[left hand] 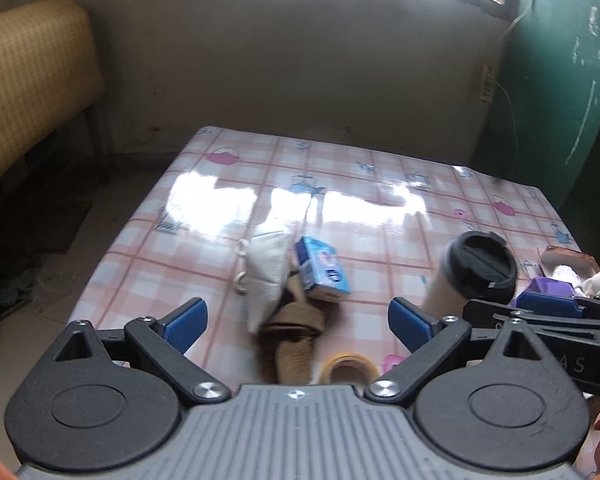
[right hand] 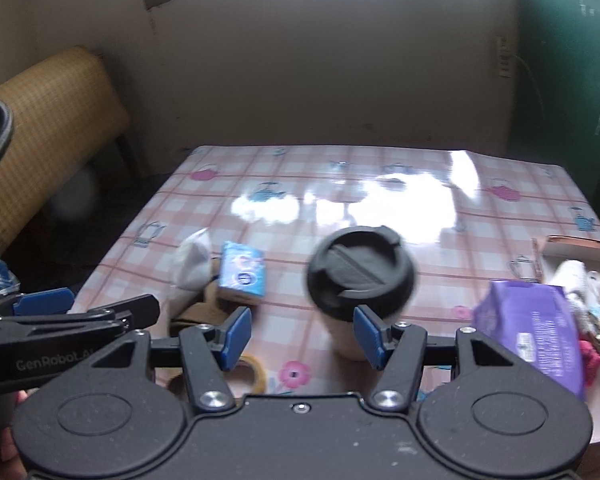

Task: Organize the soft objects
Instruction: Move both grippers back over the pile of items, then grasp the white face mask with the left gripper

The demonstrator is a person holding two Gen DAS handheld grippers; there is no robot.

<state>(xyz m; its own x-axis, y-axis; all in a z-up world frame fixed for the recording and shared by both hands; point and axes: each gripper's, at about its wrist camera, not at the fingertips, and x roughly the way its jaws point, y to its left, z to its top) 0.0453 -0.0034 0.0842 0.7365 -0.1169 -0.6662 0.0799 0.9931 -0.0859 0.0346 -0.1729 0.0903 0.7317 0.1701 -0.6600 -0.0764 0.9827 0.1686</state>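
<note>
Left wrist view, white pouch (left hand: 266,276) lengthwise toward camera, tan cloth (left hand: 294,328) beneath

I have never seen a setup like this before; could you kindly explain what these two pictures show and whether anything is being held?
There is no robot here: a person holds a two-finger tool in each hand, with a fisheye camera on each looking forward along its blue-padded fingers. One picture comes from the left tool, the other from the right tool; each tool also appears at the edge of the other's view. Both are open and hold nothing. Below them is a table with a pink checked cloth. On it lie a white pouch, a small blue packet, a brown fabric item, a roll of tape, a cup with a black lid, and a purple pack beside a jumble of small items that is too blurred to identify.
</note>
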